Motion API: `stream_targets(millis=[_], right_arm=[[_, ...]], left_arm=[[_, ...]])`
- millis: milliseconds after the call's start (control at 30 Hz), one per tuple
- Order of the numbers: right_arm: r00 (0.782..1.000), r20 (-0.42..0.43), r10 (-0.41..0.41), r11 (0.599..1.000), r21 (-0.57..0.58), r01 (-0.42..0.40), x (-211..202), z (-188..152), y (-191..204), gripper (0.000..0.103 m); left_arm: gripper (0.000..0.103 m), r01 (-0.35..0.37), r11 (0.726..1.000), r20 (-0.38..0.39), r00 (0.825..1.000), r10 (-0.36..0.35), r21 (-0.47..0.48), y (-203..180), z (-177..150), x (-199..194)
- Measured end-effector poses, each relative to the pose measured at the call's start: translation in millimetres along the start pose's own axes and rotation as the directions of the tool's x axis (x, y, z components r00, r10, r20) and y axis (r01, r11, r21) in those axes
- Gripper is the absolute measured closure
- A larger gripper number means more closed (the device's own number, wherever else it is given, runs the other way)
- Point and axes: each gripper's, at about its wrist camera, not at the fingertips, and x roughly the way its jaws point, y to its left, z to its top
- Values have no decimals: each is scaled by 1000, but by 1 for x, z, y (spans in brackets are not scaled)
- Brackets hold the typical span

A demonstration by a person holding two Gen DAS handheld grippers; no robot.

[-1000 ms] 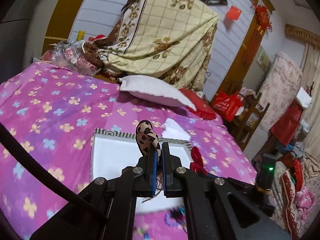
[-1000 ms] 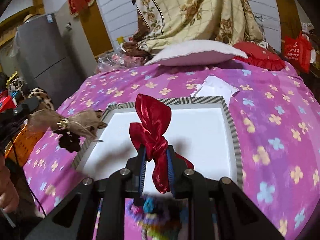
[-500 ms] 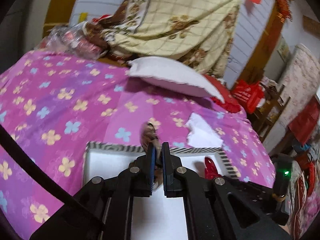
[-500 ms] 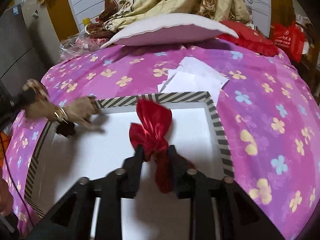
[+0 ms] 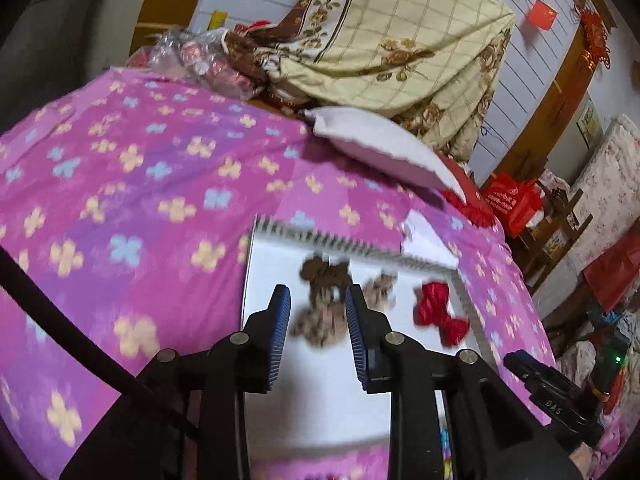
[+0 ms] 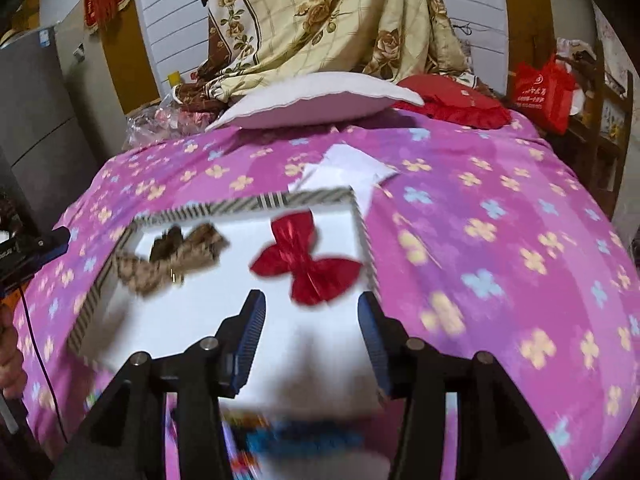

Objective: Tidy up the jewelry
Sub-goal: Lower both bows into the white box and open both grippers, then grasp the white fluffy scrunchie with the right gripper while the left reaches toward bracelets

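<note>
Bows are the jewelry here: a red satin bow (image 6: 306, 266) and a leopard-print bow (image 6: 172, 258) both lie flat inside the white tray (image 6: 256, 202) with the striped rim, on the pink flowered bed cover (image 6: 500, 240). In the right wrist view the red one sits at about 1 o'clock in the tray, the leopard one at 10 o'clock, apart from each other, likely spaced so each stays easy to pick out.

The right gripper (image 6: 312, 340) has just been opening its jaws; they stand apart with nothing between them, the red bow lying free beyond the tips. The left gripper (image 5: 318, 330) likewise shows its jaws parted, the leopard-print bow (image 5: 324, 308) lying loose on the tray floor past them.

The red bow is shiny and creased. The leopard one is blurred, with a small gold clasp.
</note>
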Motion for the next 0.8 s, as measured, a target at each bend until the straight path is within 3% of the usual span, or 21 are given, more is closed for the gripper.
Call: stream_targets(millis=[267,433,600,733,800], right_arm=[[989,-100,107,993,60,-101,-43,-73,-48,51],[977,-111,184,978,120,-170,-60,-101,-72,45],[963,-110,245,965,125,-231,-45,-95,-63,45],[958,-79,276,954,141,-263,-29,-80,-53,37],[963,-115,243,963,146,-226,-17,-79,-48,35]], left_arm=[[98,12,1000,-63,998,-10,22,-12,-71,-36],[90,24,997,-120,993,-16,72,-28,-110,-41],[90,53,992,-152,988,-35,113,-40,-120,-28],[90,19,999,-115,993,-14,46,-23,-114,-35],[90,-23,1000,-82,996,22,-4,-10,-110,-42]])
